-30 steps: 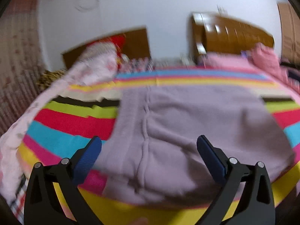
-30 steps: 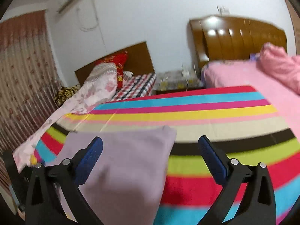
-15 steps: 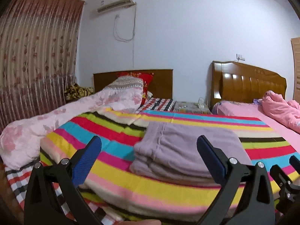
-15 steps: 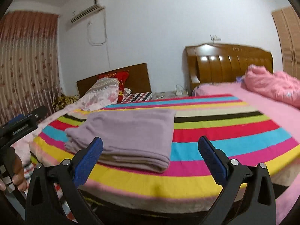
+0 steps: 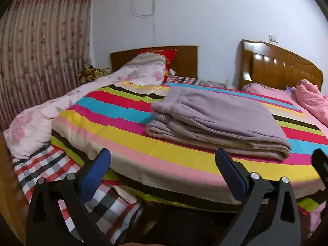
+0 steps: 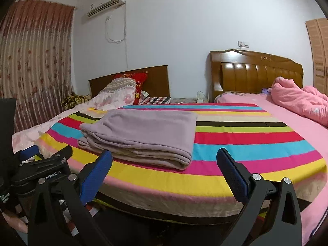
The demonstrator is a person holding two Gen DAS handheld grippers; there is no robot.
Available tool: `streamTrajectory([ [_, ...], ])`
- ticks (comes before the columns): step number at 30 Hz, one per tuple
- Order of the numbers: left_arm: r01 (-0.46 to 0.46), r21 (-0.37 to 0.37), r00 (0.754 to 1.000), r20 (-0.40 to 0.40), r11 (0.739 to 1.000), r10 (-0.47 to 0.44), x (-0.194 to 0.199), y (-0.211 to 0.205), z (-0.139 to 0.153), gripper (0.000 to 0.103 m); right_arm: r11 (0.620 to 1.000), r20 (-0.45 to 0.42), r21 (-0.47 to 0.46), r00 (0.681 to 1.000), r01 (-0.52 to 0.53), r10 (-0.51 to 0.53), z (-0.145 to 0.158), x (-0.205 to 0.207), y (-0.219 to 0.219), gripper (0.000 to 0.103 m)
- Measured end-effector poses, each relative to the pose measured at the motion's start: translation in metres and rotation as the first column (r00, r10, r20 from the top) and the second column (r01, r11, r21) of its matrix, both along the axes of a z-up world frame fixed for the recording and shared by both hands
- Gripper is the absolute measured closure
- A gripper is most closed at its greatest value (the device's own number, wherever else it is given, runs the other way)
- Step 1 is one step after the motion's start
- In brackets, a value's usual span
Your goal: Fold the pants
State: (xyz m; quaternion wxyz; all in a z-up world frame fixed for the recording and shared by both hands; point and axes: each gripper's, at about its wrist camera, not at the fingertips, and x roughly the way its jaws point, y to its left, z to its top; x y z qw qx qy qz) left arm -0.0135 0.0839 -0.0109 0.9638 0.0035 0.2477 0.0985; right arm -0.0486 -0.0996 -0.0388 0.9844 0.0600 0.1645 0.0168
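Note:
The lilac pants (image 5: pixel 217 119) lie folded in a flat stack on the striped bedspread (image 5: pixel 127 141), also seen as the pants (image 6: pixel 143 135) on the bedspread (image 6: pixel 246 139) in the right wrist view. My left gripper (image 5: pixel 163 169) is open and empty, held back from the bed's near edge, short of the pants. My right gripper (image 6: pixel 164 169) is open too, with nothing between its blue pads, off the front edge of the bed. The left gripper (image 6: pixel 41 164) shows at the lower left of the right wrist view.
A pink floral quilt (image 5: pixel 47 116) lies along the left side over a checked sheet (image 5: pixel 37 164). A pink duvet (image 6: pixel 299 100) is piled at the right by the wooden headboard (image 6: pixel 256 71). Curtains (image 6: pixel 30 61) hang at the left.
Both grippers have pulled back and away from the folded pants, from right above the cloth to beyond the bed's front edge. Both stayed open.

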Motion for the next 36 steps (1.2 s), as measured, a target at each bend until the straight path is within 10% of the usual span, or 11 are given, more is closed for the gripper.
streamTrajectory([
  [36, 0.046, -0.029, 0.999, 0.023, 0.999, -0.045, -0.0058, -0.0014, 0.0032, 0.001, 1.000, -0.001, -0.002, 1.000, -0.009, 0.009, -0.0006, -0.0013, 0.0003, 0.005],
])
